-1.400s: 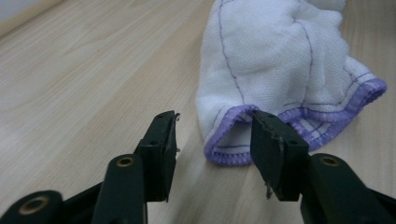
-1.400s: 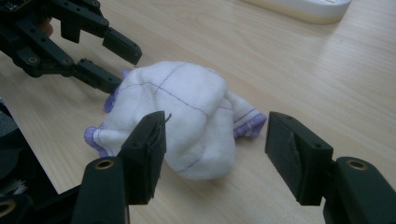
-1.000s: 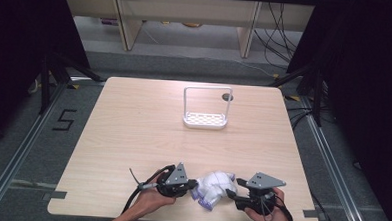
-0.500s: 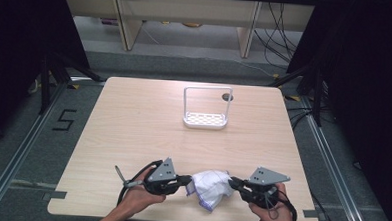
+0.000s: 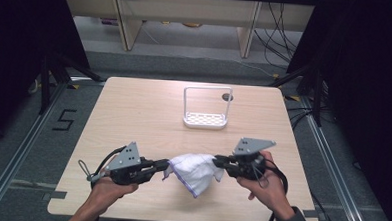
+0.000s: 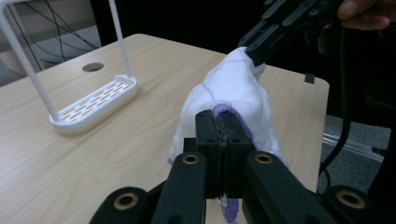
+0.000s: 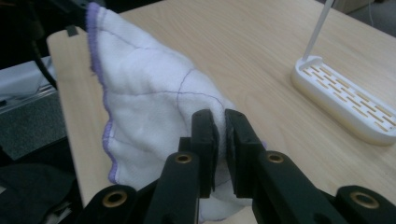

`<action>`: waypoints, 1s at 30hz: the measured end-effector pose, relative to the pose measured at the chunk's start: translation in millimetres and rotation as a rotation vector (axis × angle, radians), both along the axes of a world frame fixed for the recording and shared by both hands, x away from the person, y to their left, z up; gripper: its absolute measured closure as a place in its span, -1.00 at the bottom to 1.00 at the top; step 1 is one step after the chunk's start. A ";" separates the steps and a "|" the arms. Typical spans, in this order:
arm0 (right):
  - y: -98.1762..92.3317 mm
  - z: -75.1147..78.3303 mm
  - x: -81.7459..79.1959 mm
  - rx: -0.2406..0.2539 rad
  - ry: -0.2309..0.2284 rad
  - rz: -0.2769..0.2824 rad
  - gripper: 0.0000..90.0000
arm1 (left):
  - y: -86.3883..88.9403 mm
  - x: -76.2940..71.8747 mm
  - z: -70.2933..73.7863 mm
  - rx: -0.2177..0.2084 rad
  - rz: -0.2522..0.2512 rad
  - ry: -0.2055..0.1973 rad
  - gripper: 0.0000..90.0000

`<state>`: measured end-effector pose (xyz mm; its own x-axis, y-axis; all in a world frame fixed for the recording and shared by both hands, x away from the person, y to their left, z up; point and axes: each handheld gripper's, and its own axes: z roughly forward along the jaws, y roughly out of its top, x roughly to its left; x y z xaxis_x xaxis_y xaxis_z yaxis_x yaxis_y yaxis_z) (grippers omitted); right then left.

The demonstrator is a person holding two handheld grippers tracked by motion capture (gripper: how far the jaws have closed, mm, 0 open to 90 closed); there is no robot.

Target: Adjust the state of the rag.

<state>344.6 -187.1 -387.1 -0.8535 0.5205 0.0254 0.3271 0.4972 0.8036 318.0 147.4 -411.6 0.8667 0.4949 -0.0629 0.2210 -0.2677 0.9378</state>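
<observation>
**Cloth pulled out between two grippers**

Both grippers have drawn apart since the earlier frames, and the cloth (image 5: 194, 171), then a bunched lump between them, now hangs spread from one to the other. In the high view the left gripper (image 5: 161, 165) sits near the table's front edge, left of centre, and the right gripper (image 5: 219, 161) is level with it toward the right, each held in a hand (image 5: 111, 189) coming in from below.

From the left gripper view, the left gripper (image 6: 222, 122) has its jaws pressed together on the cloth's (image 6: 233, 91) purple-stitched edge, with the right gripper (image 6: 252, 51) pinching the far corner higher up. From the right gripper view, the right gripper (image 7: 217, 122) has its jaws closed on white cloth (image 7: 149, 112), a thin fold of it showing between them.

White with purple hem and stitching, the cloth sags in the middle; whether its lowest point touches the table (image 5: 134, 113) I cannot tell. A white rack (image 5: 206, 108) with a slotted base and tall wire frame stands well beyond the cloth, near the table's far side, beside a round hole (image 5: 227, 97) in the tabletop.
</observation>
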 end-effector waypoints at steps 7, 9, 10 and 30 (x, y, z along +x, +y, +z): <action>21.2 -46.9 55.4 -0.090 0.078 -0.047 0.79 | -1.9 15.8 -21.4 0.042 0.027 0.054 0.96; 23.1 -49.6 55.5 -0.073 0.099 -0.073 0.66 | -0.2 20.0 -23.4 0.037 0.041 0.061 0.96; 23.0 -47.4 51.8 -0.069 0.069 -0.089 0.61 | 0.6 21.5 -23.8 0.033 0.045 0.061 0.95; 86.0 -107.3 -46.3 -0.118 0.014 -0.149 -0.06 | -12.6 26.7 -10.5 0.017 0.038 0.051 0.95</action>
